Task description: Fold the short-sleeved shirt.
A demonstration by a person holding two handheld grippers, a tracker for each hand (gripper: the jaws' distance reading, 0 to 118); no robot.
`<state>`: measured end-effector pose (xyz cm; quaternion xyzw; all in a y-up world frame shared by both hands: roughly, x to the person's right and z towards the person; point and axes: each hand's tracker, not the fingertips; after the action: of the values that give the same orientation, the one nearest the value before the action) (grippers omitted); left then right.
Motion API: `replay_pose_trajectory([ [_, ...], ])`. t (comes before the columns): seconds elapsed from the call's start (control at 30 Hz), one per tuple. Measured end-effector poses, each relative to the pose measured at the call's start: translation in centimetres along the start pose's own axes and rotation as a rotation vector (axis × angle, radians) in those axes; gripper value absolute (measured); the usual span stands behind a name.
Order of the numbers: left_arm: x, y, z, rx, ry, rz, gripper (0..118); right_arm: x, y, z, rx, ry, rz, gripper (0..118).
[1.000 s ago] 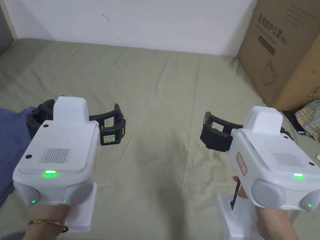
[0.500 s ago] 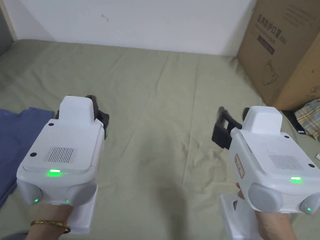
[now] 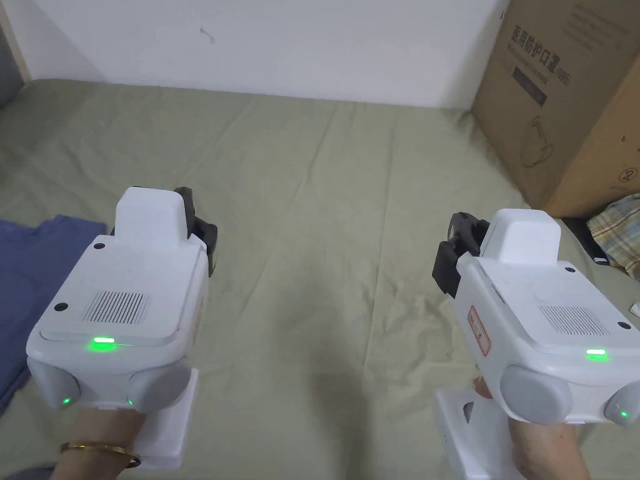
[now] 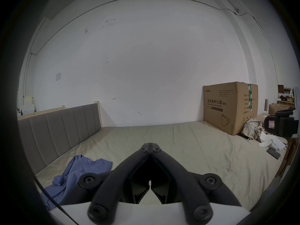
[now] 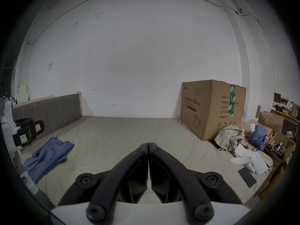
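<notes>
I work over a wide bed covered in a creased, olive-beige sheet, with a grey padded headboard along its left side. A crumpled blue short-sleeved shirt lies on the sheet near that left edge. At the far right corner a large brown cardboard box stands on the bed against the white wall. Just beside the box lies a rumpled plaid cloth, then white papers and a flat dark phone near the right edge.
</notes>
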<state>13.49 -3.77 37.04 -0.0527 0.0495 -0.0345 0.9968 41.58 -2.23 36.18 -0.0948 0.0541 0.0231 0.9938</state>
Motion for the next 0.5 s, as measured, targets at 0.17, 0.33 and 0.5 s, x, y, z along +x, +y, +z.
replay_pose_trajectory([
  [0.17, 0.18, 0.10, 0.00, -0.001, -0.003, 0.000, 0, 0.11, 0.20, 0.08, 0.003, 0.002, 0.001, 0],
  [0.33, 0.18, 0.10, 0.06, 0.000, -0.007, 0.001, 0, 0.15, 0.33, 0.12, 0.007, 0.006, -0.003, 0],
  [0.5, 0.24, 0.22, 0.11, 0.002, -0.012, 0.005, 0, 0.16, 0.37, 0.12, 0.008, 0.011, 0.002, 0],
])
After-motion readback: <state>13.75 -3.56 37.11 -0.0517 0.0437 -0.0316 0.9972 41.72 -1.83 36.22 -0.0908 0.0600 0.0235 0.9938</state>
